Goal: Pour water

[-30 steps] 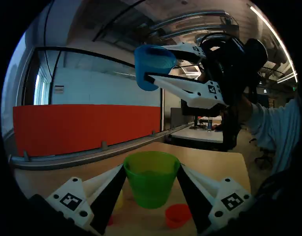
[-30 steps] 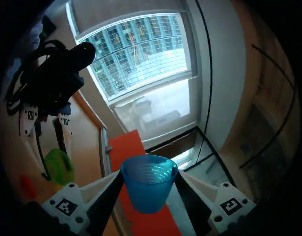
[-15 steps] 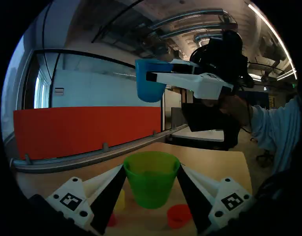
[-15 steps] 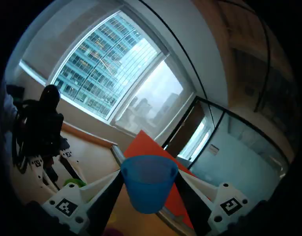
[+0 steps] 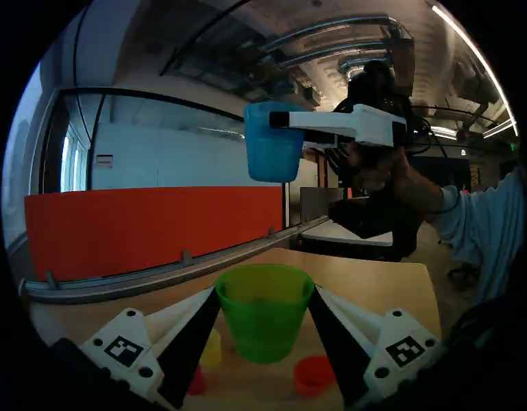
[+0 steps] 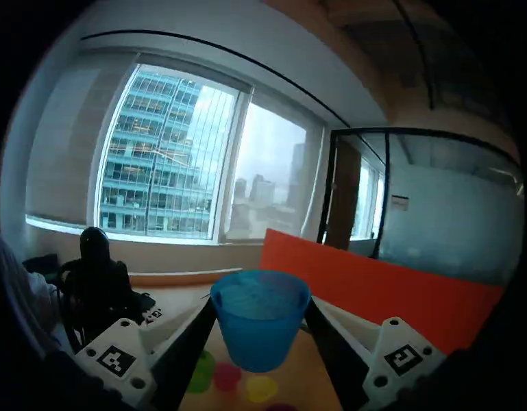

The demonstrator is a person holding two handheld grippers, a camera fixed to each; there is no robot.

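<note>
The left gripper (image 5: 263, 296) has both fingers pressed against the sides of a green cup (image 5: 264, 329), which stands upright between them with the wooden table (image 5: 373, 288) beneath it. A small yellow cup (image 5: 210, 346) and a small red cup (image 5: 312, 375) sit on the table just beside the green cup's base, one on each side. The right gripper (image 6: 261, 305) is clamped on a blue cup (image 6: 261, 335), both fingers tight on its walls. In the left gripper view, a hand (image 5: 373, 164) with a light sleeve behind it holds that gripper high up, and the blue cup hangs upright and level, well above the green cup and apart from it. The blue cup's inside looks ribbed and dim, so water in it cannot be made out for certain. An orange panel (image 5: 153, 226) runs along the far edge of the table, with a large window (image 6: 167, 151) beyond
</note>
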